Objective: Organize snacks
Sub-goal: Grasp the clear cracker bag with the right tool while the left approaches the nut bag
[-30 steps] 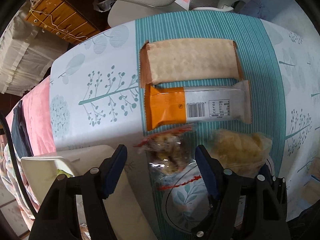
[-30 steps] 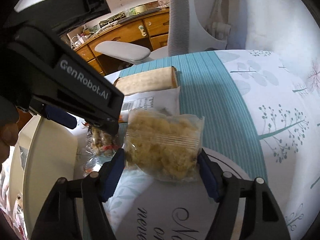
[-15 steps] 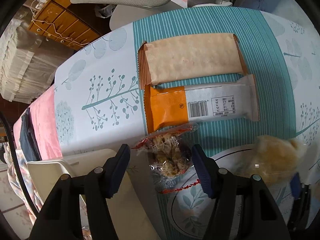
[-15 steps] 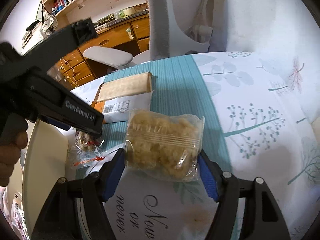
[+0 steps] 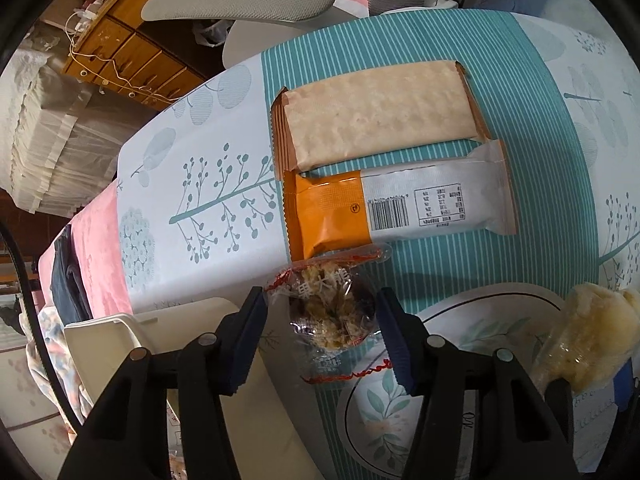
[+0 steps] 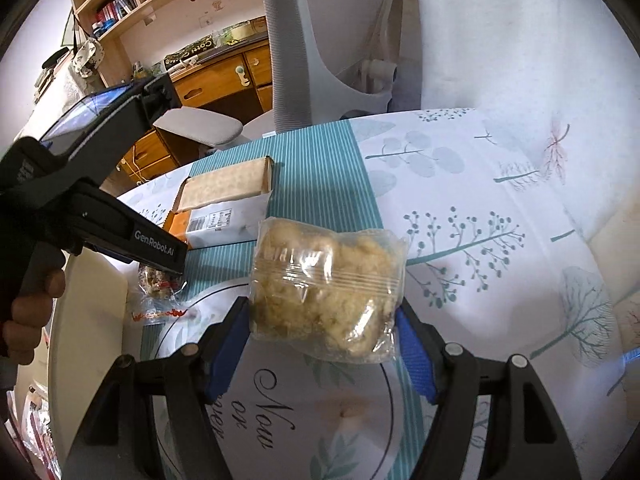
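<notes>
My right gripper (image 6: 324, 332) is shut on a clear bag of yellow puffed snack (image 6: 326, 286) and holds it lifted above the table; the bag also shows at the right edge of the left wrist view (image 5: 588, 340). My left gripper (image 5: 320, 332) is open, with its fingers on either side of a small clear packet of mixed snack with red trim (image 5: 330, 312) that lies on the table. The packet also shows in the right wrist view (image 6: 158, 288). A brown wrapped bar (image 5: 380, 118) and an orange and white bar (image 5: 396, 212) lie side by side on the teal striped runner (image 5: 532, 168).
A round placemat with leaf print and script (image 6: 320, 412) lies under both grippers. A cream tray or chair edge (image 5: 132, 332) stands at the left. A grey office chair (image 6: 320, 60) and a wooden drawer unit (image 6: 216, 80) stand beyond the table's far edge.
My right gripper has lifted the yellow snack bag and carried it to the right, away from the left gripper. My left gripper has moved closer around the small mixed packet.
</notes>
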